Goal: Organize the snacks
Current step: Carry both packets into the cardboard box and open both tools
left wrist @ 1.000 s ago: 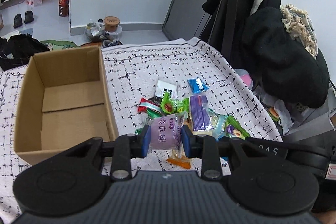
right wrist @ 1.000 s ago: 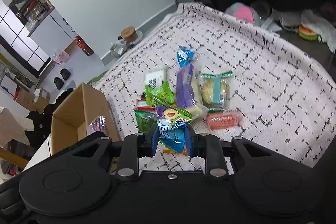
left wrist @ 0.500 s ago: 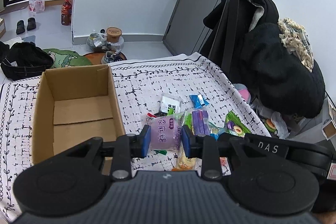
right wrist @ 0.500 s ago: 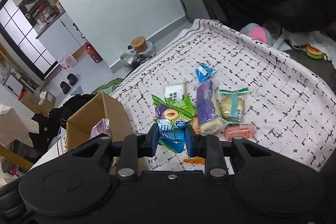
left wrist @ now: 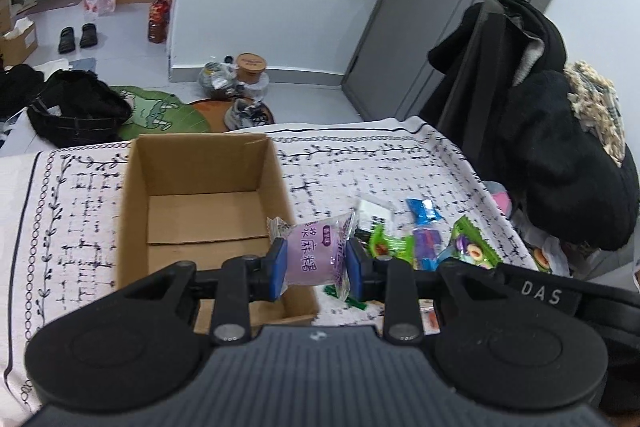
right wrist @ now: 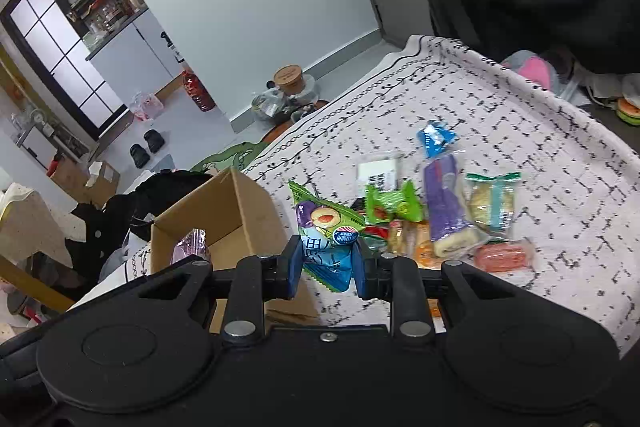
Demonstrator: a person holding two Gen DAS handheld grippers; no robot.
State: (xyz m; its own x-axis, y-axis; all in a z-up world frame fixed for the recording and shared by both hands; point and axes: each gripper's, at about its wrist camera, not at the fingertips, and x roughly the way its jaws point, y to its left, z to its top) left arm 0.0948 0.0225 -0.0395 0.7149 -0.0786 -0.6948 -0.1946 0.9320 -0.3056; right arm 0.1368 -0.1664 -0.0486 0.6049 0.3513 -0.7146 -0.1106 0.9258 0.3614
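Observation:
My left gripper (left wrist: 315, 269) is shut on a purple snack packet (left wrist: 314, 253), held in the air over the right wall of an open cardboard box (left wrist: 136, 195) that has nothing inside. My right gripper (right wrist: 327, 267) is shut on a green and blue snack packet (right wrist: 326, 227), held just right of the same box (right wrist: 244, 203). The purple packet (right wrist: 191, 247) shows at the box's near edge in the right wrist view. Several snack packets lie in a pile (right wrist: 444, 211) on the patterned cloth; the same pile (left wrist: 424, 235) sits right of the box.
The white cloth with black marks (left wrist: 80, 207) covers the table. Dark coats (left wrist: 560, 163) hang on a chair past the table's right edge. Shoes, a black bag (left wrist: 76, 107) and jars lie on the floor beyond the far edge.
Both grippers have lifted and drawn back toward the box with their packets still held. The box and the pile now look farther away and the box sits closer to centre.

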